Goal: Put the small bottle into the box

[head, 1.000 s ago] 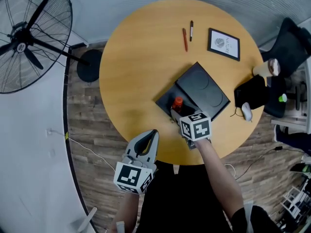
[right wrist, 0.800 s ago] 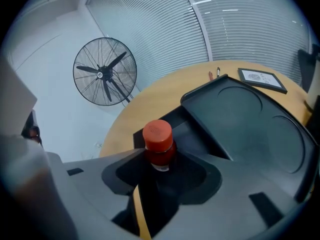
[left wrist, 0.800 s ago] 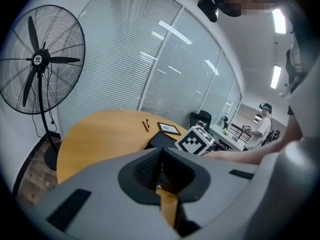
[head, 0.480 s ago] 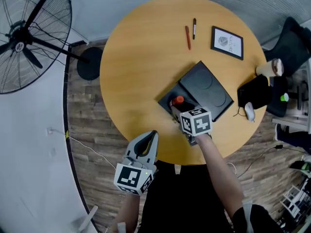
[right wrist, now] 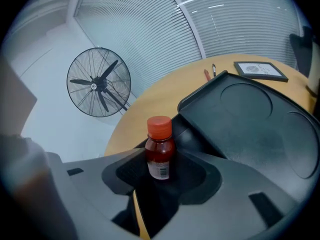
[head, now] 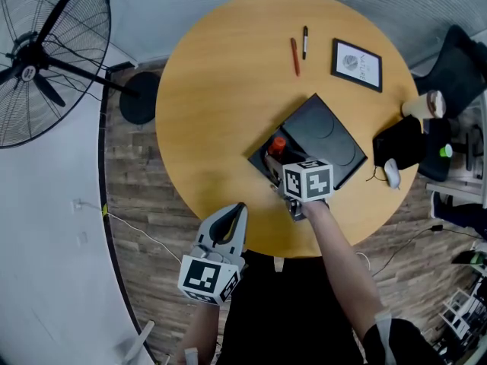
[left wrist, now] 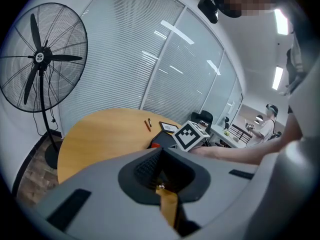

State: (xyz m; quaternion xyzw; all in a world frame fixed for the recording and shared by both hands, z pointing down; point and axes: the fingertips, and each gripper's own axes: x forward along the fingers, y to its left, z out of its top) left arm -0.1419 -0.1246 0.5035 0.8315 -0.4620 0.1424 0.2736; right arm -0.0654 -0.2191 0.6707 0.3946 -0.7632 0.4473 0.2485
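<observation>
Over the near half of the round table (head: 213, 90), my right gripper (right wrist: 161, 165) is clamped on the small bottle (right wrist: 160, 153), its jaws pressing the lower body from either side. The bottle stands upright, its long axis vertical, red cap on top and the barcode on its label turned back toward my gripper's camera. From the head view I look almost straight down onto that cap, which sits above the open black box (head: 259, 157), near the edge where the base meets the lid (head: 323, 137) lying flat beside it. I cannot tell whether the bottle's base touches the box floor. My left gripper (head: 237, 211) hangs off the table's near edge, jaws pressed together with nothing between them. Two pens (head: 292, 55) and a framed card (head: 356, 65) lie at the far side of the table.
</observation>
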